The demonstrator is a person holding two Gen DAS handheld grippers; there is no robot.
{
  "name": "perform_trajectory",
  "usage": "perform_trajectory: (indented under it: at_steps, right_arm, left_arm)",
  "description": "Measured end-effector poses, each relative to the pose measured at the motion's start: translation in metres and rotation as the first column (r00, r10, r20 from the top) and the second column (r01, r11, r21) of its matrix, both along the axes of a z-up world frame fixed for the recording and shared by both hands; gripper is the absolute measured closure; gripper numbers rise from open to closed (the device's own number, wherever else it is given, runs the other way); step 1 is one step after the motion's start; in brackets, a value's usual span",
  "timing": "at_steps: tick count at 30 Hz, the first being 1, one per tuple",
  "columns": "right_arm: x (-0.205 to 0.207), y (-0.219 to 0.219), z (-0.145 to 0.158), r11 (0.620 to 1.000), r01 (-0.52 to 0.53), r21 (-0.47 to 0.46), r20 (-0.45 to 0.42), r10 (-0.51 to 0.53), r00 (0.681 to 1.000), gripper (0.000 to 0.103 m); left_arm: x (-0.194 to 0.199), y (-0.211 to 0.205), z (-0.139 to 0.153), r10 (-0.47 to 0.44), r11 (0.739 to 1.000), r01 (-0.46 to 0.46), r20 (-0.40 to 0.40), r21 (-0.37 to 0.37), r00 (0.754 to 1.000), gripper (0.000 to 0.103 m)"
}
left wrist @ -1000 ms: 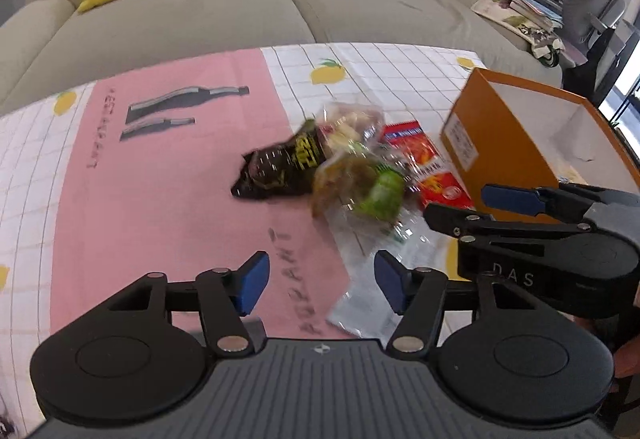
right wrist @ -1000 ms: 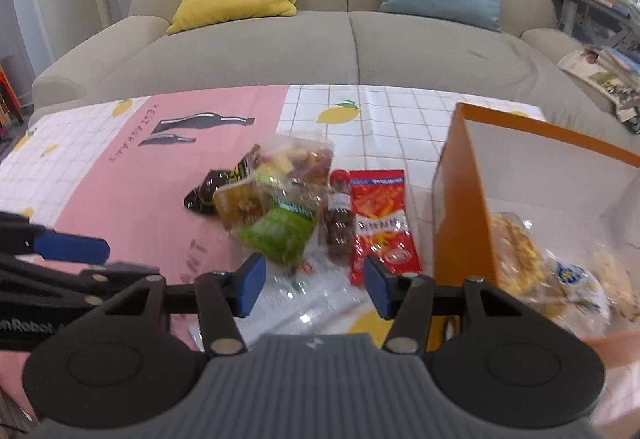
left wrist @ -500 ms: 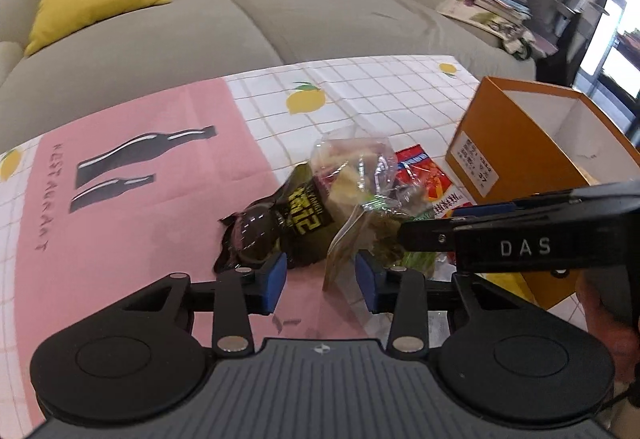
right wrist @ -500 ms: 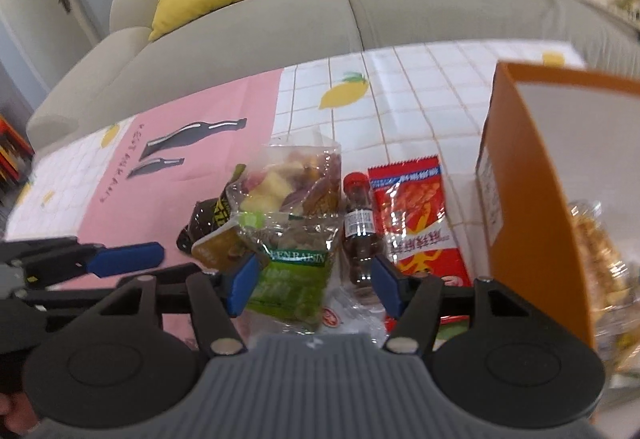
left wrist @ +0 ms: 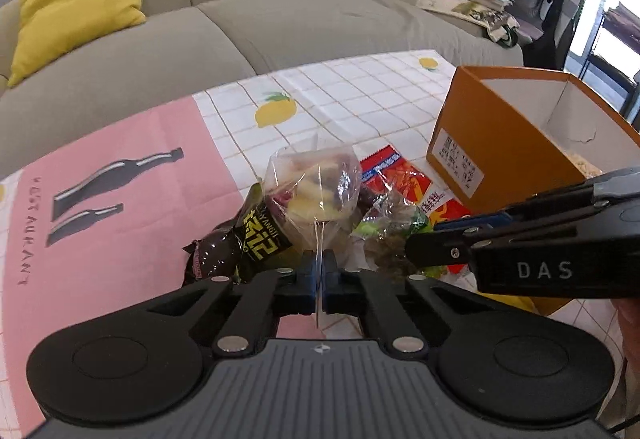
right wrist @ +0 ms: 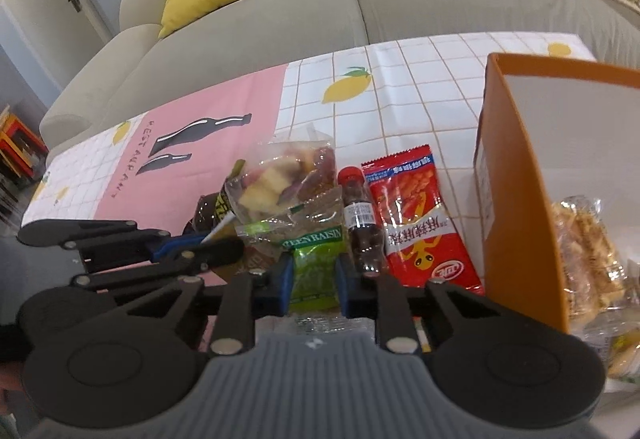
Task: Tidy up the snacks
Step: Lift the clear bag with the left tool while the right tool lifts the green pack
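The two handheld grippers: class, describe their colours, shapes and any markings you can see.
Both the left gripper and the right gripper are matte black, with linkage arms, silver pivot pins, blue finger pads, round discs either side and a ribbed grey base. The right one's side reads "DAS" in white.

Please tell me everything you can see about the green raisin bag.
The green raisin bag is a small clear plastic packet with a green label band; green raisins show through. It lies flat on the tablecloth in the snack pile, beside the small brown bottle. The right tool is closing on its near end, one pad at each side.
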State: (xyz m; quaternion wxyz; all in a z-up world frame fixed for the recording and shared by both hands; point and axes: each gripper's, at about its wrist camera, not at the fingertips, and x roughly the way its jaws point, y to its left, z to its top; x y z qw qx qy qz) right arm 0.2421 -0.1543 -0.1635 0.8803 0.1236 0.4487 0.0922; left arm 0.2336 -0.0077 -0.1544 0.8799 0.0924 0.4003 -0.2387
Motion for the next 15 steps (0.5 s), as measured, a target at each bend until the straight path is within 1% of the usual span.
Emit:
perform_trajectory:
  at_steps: [3, 6, 9, 11, 12, 13, 15]
  right_arm:
    - [-0.007, -0.001, 0.005, 1.000, 0.001, -0.005, 0.000, -0.001, 1.000, 0.087]
    - [-0.020, -0.001, 0.010, 1.000, -0.010, -0.023, -0.008, 0.010, 1.000, 0.090]
    - [-0.039, 0.000, 0.012, 0.999, -0.028, -0.026, -0.019, 0.027, 0.999, 0.092]
    - [-0.054, 0.001, 0.011, 0.998, -0.042, -0.036, -0.028, 0.041, 0.999, 0.093]
    - [-0.062, 0.002, 0.010, 0.998, -0.050, -0.044, -0.033, 0.048, 0.998, 0.097]
    - [-0.071, 0.003, 0.009, 0.997, -0.056, -0.051, -0.041, 0.054, 0.998, 0.099]
    - [-0.085, 0.005, 0.005, 0.996, -0.066, -0.052, -0.059, 0.063, 0.996, 0.099]
  left_arm:
    - [-0.012, 0.000, 0.009, 0.021, 1.000, -0.021, 0.012, 0.016, 1.000, 0.102]
    - [-0.028, 0.006, 0.019, 0.058, 0.998, -0.057, -0.004, 0.020, 0.998, 0.102]
    - [-0.050, 0.013, 0.025, 0.073, 0.997, -0.072, -0.024, 0.034, 0.997, 0.102]
    - [-0.067, 0.018, 0.027, 0.090, 0.995, -0.087, -0.052, 0.044, 0.995, 0.102]
    - [-0.075, 0.021, 0.027, 0.101, 0.994, -0.097, -0.069, 0.048, 0.993, 0.102]
    - [-0.083, 0.023, 0.027, 0.110, 0.993, -0.106, -0.084, 0.055, 0.990, 0.102]
    - [-0.100, 0.026, 0.026, 0.120, 0.991, -0.112, -0.107, 0.076, 0.987, 0.102]
